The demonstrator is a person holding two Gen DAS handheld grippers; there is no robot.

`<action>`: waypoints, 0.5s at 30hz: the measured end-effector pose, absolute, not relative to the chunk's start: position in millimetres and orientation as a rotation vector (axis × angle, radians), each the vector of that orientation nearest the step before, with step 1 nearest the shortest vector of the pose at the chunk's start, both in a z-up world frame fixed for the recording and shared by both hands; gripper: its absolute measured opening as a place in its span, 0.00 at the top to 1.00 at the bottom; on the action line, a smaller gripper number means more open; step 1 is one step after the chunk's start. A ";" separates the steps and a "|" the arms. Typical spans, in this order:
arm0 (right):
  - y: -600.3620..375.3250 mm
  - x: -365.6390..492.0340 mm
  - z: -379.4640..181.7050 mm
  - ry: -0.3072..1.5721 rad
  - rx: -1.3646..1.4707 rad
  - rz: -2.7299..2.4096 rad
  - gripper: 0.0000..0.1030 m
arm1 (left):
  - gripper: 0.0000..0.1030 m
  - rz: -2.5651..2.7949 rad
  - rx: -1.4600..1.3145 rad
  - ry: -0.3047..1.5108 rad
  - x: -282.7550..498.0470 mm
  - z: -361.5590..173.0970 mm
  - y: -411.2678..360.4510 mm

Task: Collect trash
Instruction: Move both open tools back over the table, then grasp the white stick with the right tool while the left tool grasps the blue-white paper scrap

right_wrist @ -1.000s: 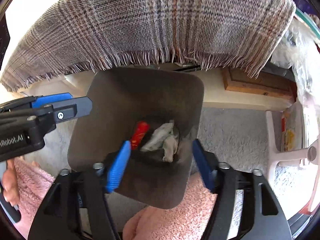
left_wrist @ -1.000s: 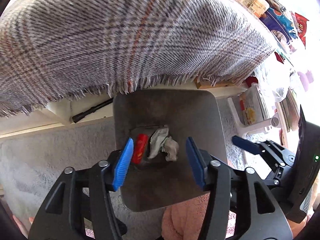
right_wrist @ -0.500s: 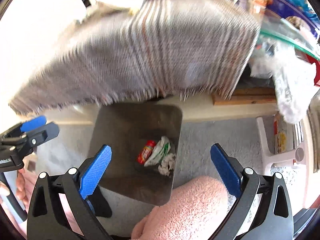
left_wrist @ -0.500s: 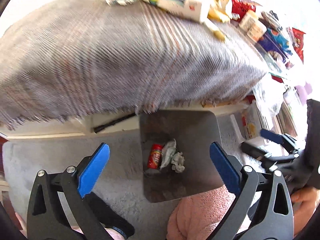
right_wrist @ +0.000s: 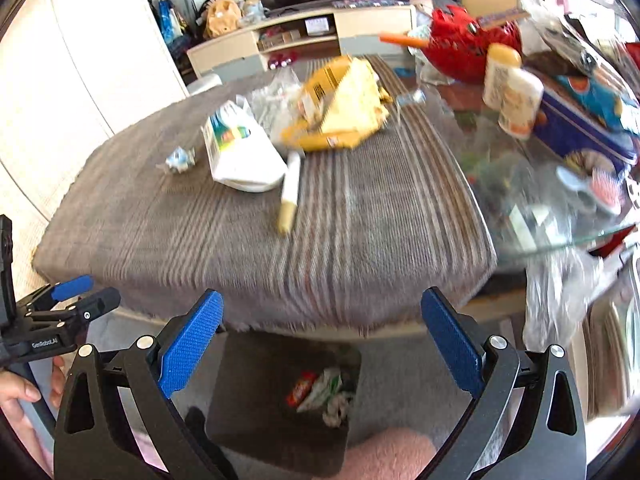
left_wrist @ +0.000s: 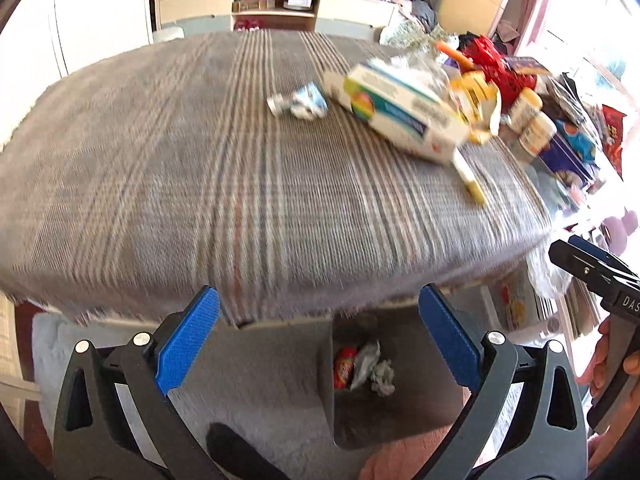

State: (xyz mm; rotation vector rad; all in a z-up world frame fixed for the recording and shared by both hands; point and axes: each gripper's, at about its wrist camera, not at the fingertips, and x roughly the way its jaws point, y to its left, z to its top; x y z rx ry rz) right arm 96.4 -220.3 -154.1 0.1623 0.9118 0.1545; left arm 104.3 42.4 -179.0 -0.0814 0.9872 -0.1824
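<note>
A dark grey bin (left_wrist: 416, 416) (right_wrist: 256, 420) stands on the carpet below the table edge. Inside lie a red wrapper (left_wrist: 344, 366) (right_wrist: 301, 389) and crumpled paper (left_wrist: 382, 376) (right_wrist: 332, 404). My left gripper (left_wrist: 320, 340) hangs open above it, nothing between its blue pads. My right gripper (right_wrist: 322, 342) is open too, also with nothing in it. On the plaid cloth (left_wrist: 240, 184) (right_wrist: 360, 216) lie a small crumpled wrapper (left_wrist: 300, 102) (right_wrist: 180, 159), a white carton (left_wrist: 400, 114) (right_wrist: 240, 148), a yellow bag (right_wrist: 344, 112) and a pale tube (left_wrist: 470, 180) (right_wrist: 290, 190).
Jars (right_wrist: 510, 92), a red basket (right_wrist: 464, 46) and a blue tin (right_wrist: 588, 120) crowd the glass table end at the right. A clear plastic bag (right_wrist: 560, 296) hangs off its edge. A pink-clad knee (right_wrist: 392, 456) sits near the bin. A low TV cabinet (left_wrist: 276, 6) stands behind.
Both grippers opened wide over the bin and then rose, tilting up, so the tabletop with its litter came into view. The red wrapper and crumpled paper stay in the bin.
</note>
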 end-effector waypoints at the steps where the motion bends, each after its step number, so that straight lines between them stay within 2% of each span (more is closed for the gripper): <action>1: -216.9 102.6 -152.9 0.899 0.158 0.151 0.03 | 0.08 -0.177 -0.081 0.982 111.1 -175.9 43.0; 3: -212.1 117.8 -150.4 0.887 0.156 0.158 0.04 | 0.08 -0.168 -0.082 0.972 126.3 -170.8 45.2; 5: -208.7 129.9 -152.5 0.886 0.173 0.180 0.17 | 0.10 -0.161 -0.084 0.973 140.3 -168.5 45.9; 6: -206.3 137.6 -154.8 0.891 0.177 0.191 0.33 | 0.14 -0.165 -0.085 0.974 145.7 -168.0 46.1; 7: -203.5 144.3 -156.3 0.900 0.172 0.198 0.44 | 0.18 -0.172 -0.082 0.977 152.7 -167.7 45.5; 10: -192.7 161.7 -163.1 0.922 0.141 0.226 0.58 | 0.24 -0.175 -0.045 0.976 171.9 -169.3 40.7; 13: -184.0 175.5 -169.6 0.933 0.121 0.240 0.68 | 0.27 -0.178 -0.029 0.971 192.6 -173.8 38.8; 15: -179.4 181.3 -172.8 0.936 0.105 0.237 0.68 | 0.27 -0.176 -0.039 0.964 207.6 -177.7 39.0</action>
